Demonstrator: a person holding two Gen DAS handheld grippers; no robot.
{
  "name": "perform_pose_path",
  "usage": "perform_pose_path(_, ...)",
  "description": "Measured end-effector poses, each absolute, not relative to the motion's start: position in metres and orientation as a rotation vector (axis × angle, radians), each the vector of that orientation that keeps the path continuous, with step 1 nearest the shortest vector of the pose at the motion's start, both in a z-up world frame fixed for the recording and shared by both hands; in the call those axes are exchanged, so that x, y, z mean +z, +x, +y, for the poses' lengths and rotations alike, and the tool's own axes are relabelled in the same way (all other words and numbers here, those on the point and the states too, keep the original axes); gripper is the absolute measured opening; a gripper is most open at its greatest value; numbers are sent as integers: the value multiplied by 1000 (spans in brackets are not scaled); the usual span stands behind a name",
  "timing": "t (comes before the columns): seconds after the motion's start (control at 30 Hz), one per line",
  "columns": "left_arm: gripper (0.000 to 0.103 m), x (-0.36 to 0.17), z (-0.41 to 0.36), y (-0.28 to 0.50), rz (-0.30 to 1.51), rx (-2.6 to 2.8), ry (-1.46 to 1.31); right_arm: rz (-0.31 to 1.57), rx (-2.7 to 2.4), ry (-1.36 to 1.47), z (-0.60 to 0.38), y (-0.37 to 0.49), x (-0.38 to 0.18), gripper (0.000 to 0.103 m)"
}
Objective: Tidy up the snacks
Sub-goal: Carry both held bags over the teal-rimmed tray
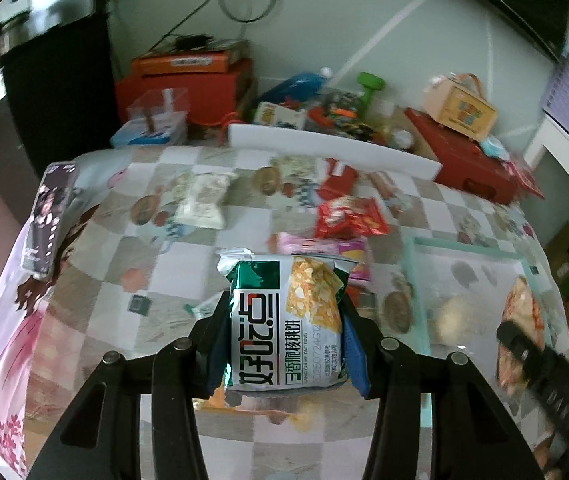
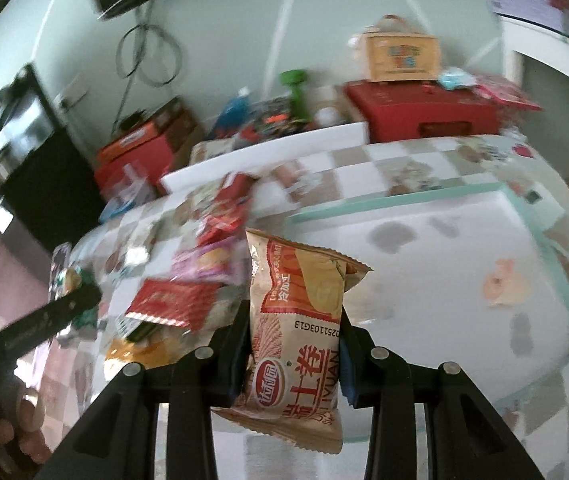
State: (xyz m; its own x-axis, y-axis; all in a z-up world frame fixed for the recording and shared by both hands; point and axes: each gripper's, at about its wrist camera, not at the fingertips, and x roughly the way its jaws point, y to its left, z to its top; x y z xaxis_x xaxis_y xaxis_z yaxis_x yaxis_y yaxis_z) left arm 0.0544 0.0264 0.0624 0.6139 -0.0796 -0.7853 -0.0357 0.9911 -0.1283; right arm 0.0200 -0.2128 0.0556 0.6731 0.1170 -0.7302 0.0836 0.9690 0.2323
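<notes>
My left gripper [image 1: 284,312] is shut on a green-and-white snack packet [image 1: 284,320], held upright above the checked tablecloth. In the right wrist view, my right gripper [image 2: 292,320] is shut on a beige-and-orange snack packet [image 2: 300,320], lifted over the near edge of a clear tray with a mint rim [image 2: 404,196]. That tray's mint rim [image 1: 464,246] shows at the right of the left wrist view, with the right gripper [image 1: 540,364] blurred over it. Loose snacks remain on the cloth: a red packet [image 1: 348,218], a pink packet [image 1: 324,248], a pale packet [image 1: 200,200].
A white board [image 1: 324,144] stands along the table's far edge, with red boxes [image 1: 468,160], a green dumbbell [image 1: 368,88] and clutter behind it. A dark patterned box [image 1: 44,220] lies at the left. In the right wrist view, red and pink packets [image 2: 188,280] crowd the left.
</notes>
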Motion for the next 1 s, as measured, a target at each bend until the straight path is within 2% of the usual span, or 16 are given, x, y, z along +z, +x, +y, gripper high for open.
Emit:
perform_pose_path(0.53,50,54,-115,36,949,-340,48,797,-276,424,-350,-13,56,39)
perform_pose_path(0.7,51,37,-151,31,986,-401,105,820,-287,453,-363,-15,47,39)
perform_pose_path(1.0,51,13,-168,36,1029,-403,146,883,-254,468,-360,-5,25,39)
